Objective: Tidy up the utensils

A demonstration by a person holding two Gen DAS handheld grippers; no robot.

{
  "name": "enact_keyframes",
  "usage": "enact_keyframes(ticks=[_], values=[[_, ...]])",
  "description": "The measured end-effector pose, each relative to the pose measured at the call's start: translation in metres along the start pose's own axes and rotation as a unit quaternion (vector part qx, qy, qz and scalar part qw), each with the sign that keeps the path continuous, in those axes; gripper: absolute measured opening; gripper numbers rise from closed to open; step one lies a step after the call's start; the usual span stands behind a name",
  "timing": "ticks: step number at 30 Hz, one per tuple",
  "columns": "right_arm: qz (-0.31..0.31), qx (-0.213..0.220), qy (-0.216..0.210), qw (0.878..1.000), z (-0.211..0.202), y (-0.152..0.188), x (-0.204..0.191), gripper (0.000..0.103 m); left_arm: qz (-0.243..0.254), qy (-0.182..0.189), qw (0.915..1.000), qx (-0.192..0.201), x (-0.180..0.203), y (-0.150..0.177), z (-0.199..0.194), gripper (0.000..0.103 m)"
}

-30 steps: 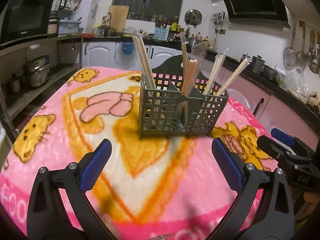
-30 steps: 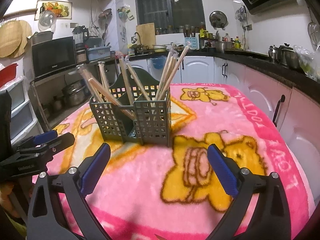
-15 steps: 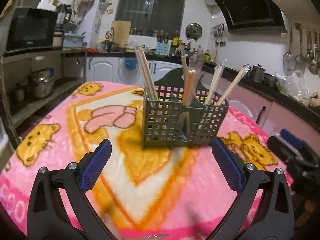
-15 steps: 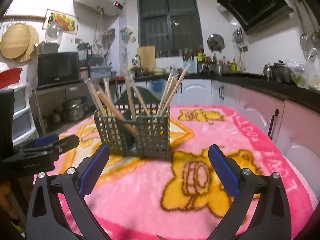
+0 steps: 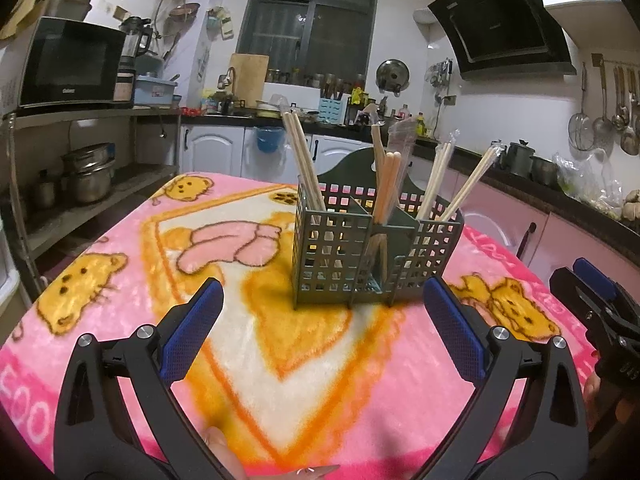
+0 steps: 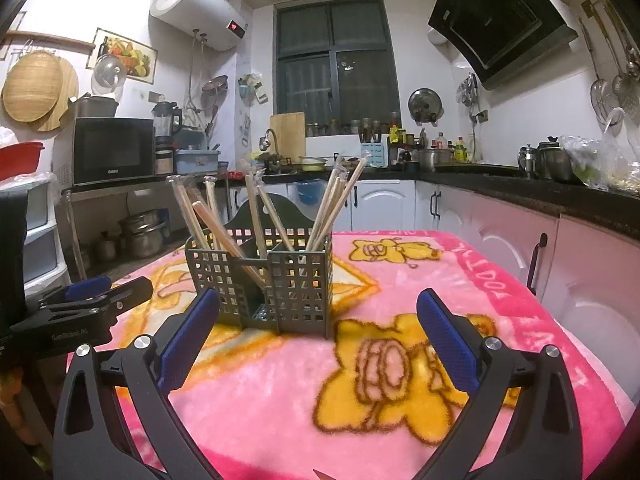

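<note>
A dark green slotted utensil caddy (image 5: 372,256) stands upright on the pink cartoon blanket (image 5: 120,280). Several wooden chopsticks (image 5: 304,164), some in clear wrappers, lean out of its compartments. It also shows in the right wrist view (image 6: 276,280) with its chopsticks (image 6: 340,204). My left gripper (image 5: 324,332) is open and empty, well short of the caddy. My right gripper (image 6: 316,336) is open and empty, also short of it. Each gripper shows at the edge of the other's view: the right one (image 5: 600,304), the left one (image 6: 84,300).
The blanket covers a table in a kitchen. A metal shelf with pots (image 5: 88,172) and a microwave (image 5: 72,64) stands left. Pink and white cabinets (image 6: 520,248) under a dark counter run along the right and back.
Both grippers have drawn back and tilted up, so the caddy sits lower and a little farther in each view. Nothing was grasped or moved on the table.
</note>
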State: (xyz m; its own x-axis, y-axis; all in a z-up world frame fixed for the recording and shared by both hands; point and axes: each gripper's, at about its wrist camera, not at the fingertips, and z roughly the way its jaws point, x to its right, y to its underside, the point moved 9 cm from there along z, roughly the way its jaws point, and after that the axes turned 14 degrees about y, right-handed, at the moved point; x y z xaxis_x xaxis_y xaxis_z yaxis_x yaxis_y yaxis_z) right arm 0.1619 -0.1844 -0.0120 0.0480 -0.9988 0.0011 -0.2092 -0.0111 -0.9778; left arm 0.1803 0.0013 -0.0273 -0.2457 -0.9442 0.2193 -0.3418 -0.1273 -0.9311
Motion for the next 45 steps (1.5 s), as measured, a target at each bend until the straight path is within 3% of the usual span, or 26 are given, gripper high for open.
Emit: enact_keyframes(ticks=[45], values=[[-0.004,-0.003,-0.001,1.0,0.0007,0.0016,-0.0034,0.096,0.002,-0.002,1.0,0.002,-0.001,-0.0009,-0.0007,0.092]])
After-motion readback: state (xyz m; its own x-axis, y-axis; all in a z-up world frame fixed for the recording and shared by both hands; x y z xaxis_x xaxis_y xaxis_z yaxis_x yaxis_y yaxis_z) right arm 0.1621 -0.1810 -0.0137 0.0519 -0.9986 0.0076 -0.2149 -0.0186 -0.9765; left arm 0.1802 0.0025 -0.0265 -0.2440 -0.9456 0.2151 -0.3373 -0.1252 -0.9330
